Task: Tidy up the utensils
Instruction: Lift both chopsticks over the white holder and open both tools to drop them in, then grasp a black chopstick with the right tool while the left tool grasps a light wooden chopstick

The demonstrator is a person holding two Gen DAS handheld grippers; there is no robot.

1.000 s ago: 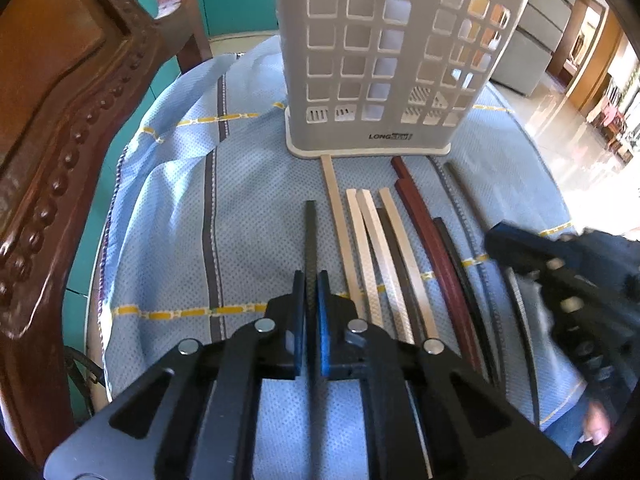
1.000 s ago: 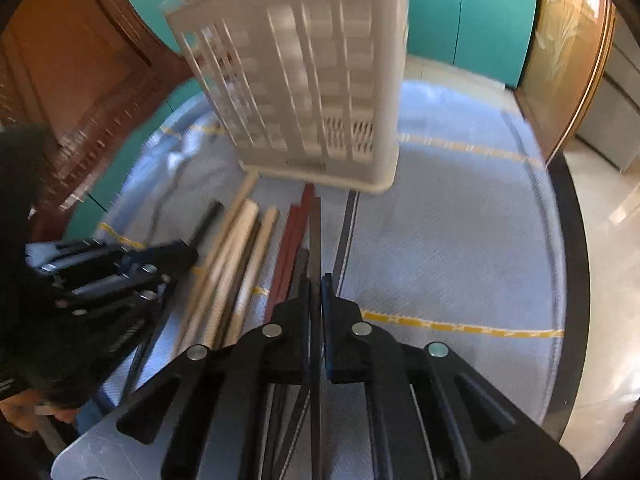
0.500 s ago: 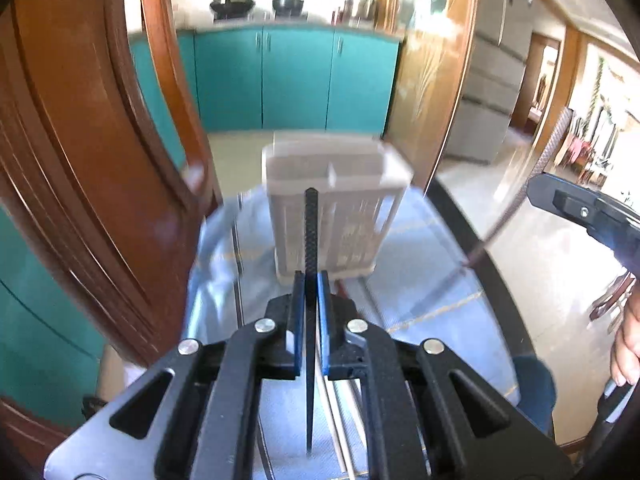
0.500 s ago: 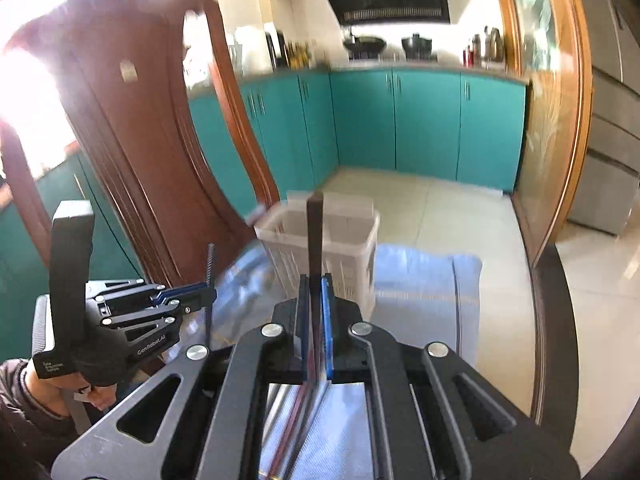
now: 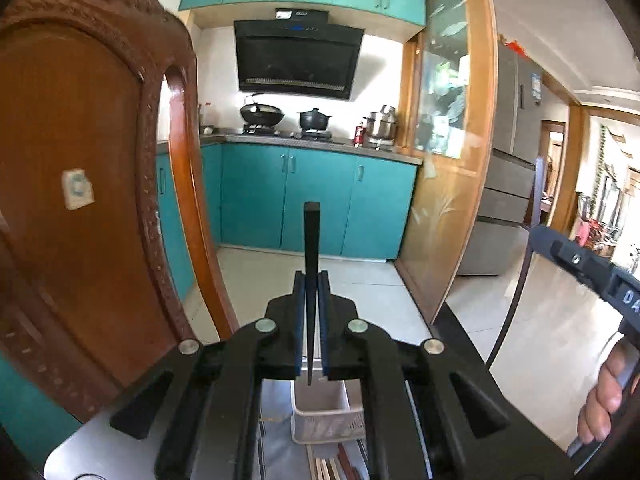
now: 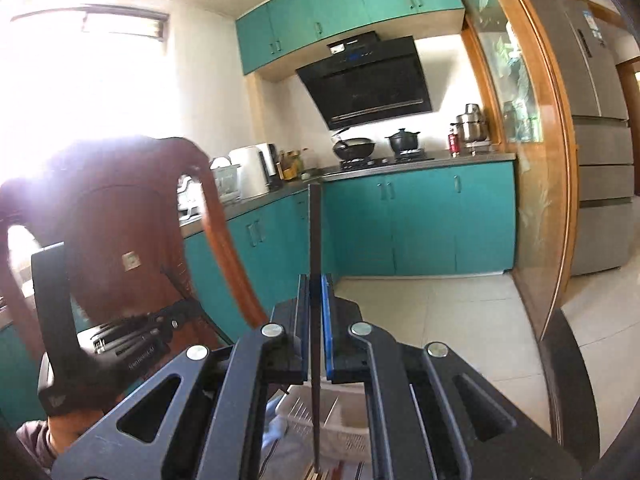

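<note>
Two chopsticks are up off the surface, one in each claw. My left claw (image 5: 311,280) is clenched on a black chopstick (image 5: 311,240) that sticks up past its tips. My right claw (image 6: 316,284) is clamped on a dark chopstick (image 6: 315,232) running straight through its jaws. Below and ahead of both claws sits the white slotted basket (image 5: 320,408), with the remaining chopsticks (image 5: 332,468) lying just in front of it on the blue cloth (image 5: 280,452). A carved wooden chair (image 5: 92,208) stands to the left.
</note>
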